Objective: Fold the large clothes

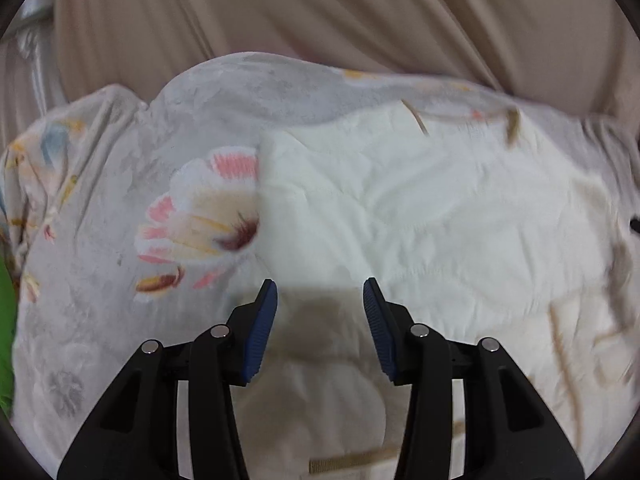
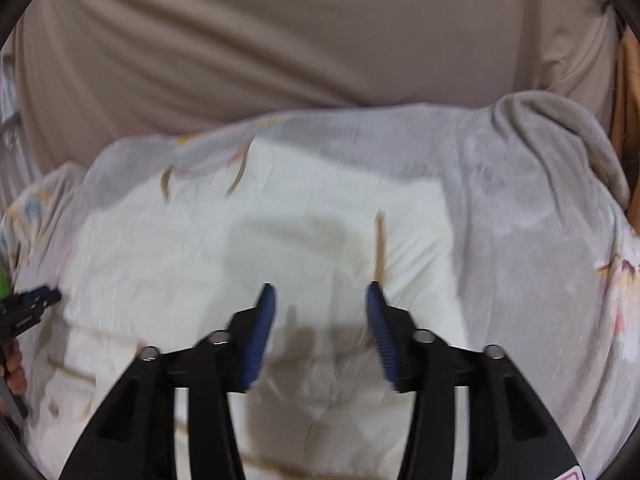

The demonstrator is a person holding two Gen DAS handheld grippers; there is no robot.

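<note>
A cream-white garment with tan trim lines lies spread on a grey floral blanket. It also shows in the right wrist view. My left gripper is open and empty, hovering just above the garment's near part. My right gripper is open and empty above the garment's right half. The left gripper's blue-padded tip shows at the left edge of the right wrist view, beside the garment's left edge.
The floral blanket covers the surface all around the garment, bunched at the far right. A beige curtain or sheet hangs behind. A green object sits at the far left edge.
</note>
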